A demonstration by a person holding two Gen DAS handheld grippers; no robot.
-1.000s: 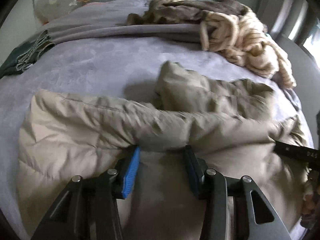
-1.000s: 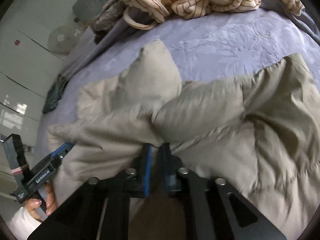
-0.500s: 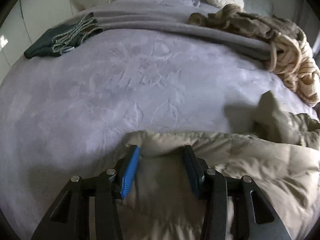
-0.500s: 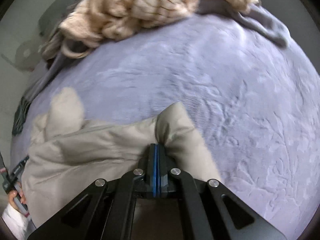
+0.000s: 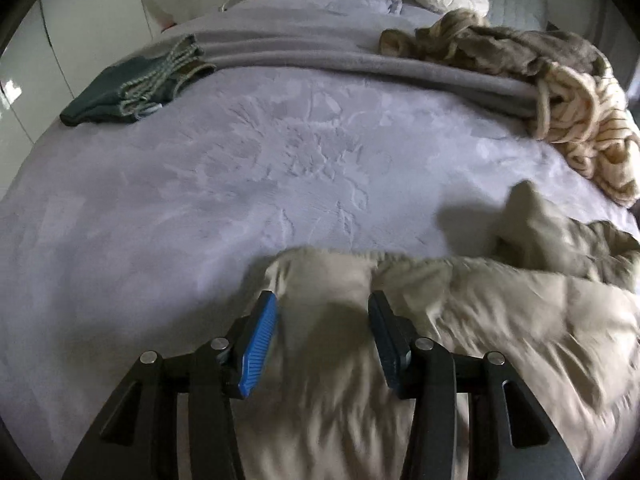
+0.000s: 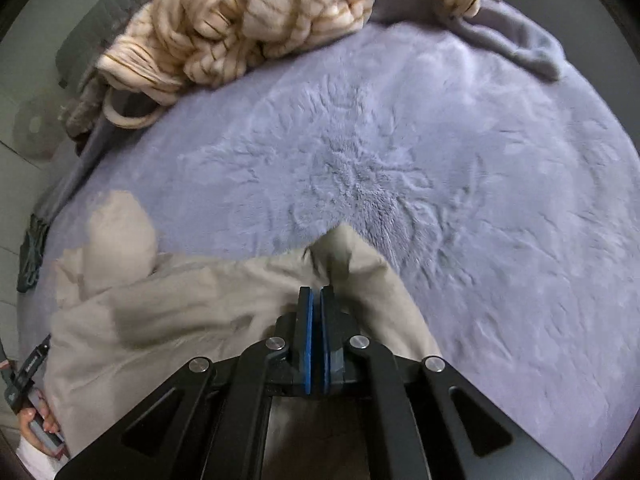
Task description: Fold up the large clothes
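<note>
On bed | left gripper (image 5: 322,312) just widened, astride blurred jacket (image 5: 460,320) | right gripper (image 6: 316,300) pinching jacket edge

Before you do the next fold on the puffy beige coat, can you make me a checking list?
1. Right hand-held gripper pinching the beige coat: ok.
2. Left hand-held gripper gripping the coat: not ok; its jaws have just been opening, fabric loose between them.
3. Bare purple bedspread beyond the coat: ok.
4. Cream striped clothes pile apart from the coat: ok.
5. Coat lying flat: not ok, bunched.
6. Whole coat visible: cannot tell.
</note>
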